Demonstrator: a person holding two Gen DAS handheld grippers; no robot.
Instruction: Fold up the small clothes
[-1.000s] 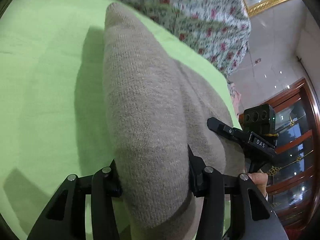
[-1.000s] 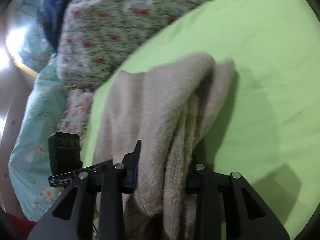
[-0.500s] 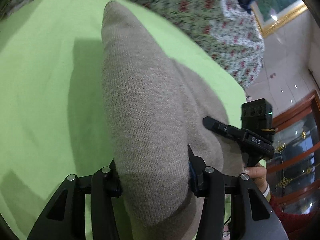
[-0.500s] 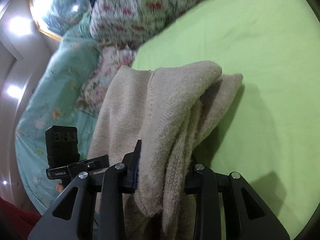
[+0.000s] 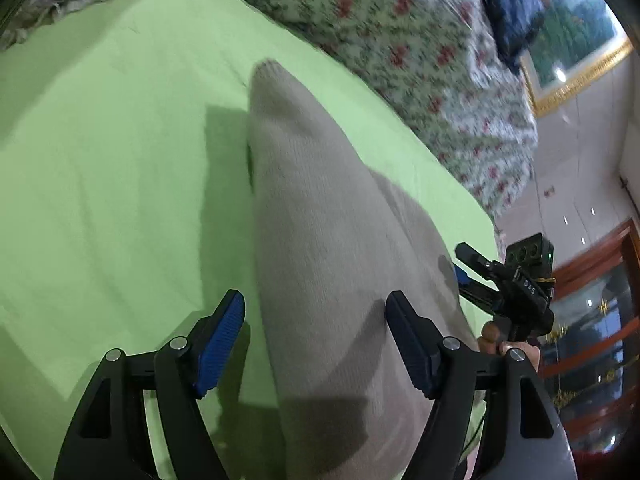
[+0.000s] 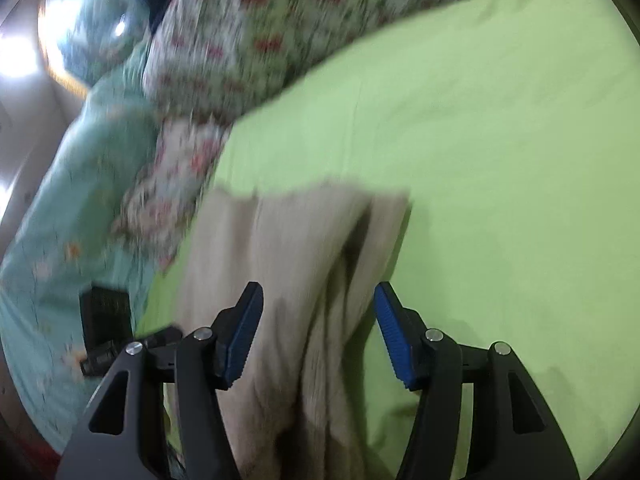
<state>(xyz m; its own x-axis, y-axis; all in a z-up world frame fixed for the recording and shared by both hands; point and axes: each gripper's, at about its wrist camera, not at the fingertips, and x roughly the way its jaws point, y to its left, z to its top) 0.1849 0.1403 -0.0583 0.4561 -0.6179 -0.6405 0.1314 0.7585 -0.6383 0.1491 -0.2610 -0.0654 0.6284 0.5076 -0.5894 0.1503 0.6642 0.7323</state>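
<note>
1. Ahead of my left tongs (image 5: 316,344) lies the green sheet (image 5: 120,160). Beyond it is a floral quilt (image 5: 400,40), with a dark blue cloth (image 5: 508,8) on its far end.
2. Farther right in that view hang a gold-framed picture (image 5: 576,48) and a wooden cabinet (image 5: 592,320) with glass doors.
3. My right tongs (image 6: 318,336) face the same sheet (image 6: 480,160). The quilt (image 6: 240,40) is ahead to the left, and a pale teal floral cover (image 6: 60,208) lies left of it. That view is blurred.
4. Nothing lies on the sheet in front of either pair but the sweater.
5. The beige sweater (image 5: 320,260) lies folded on the sheet, directly under and between both pairs of tongs.
6. From my left tongs its long axis runs away from me, tilted a little left, narrowing to a rounded end ahead.
7. From my right tongs the sweater (image 6: 288,248) runs forward in lengthwise folds and ends in an uneven edge ahead.
8. My left tongs stand wide; they have just been opening. The sweater is between the blue pads (image 5: 222,340), but the left one is clear of it, so nothing is gripped.
9. My right tongs have likewise just been opening. The knit lies between the pads (image 6: 390,328), untouched on the right side.
10. The right tongs (image 5: 480,276) show beside the sweater's right edge in the left view, with my hand (image 5: 508,340) on the handle.
</note>
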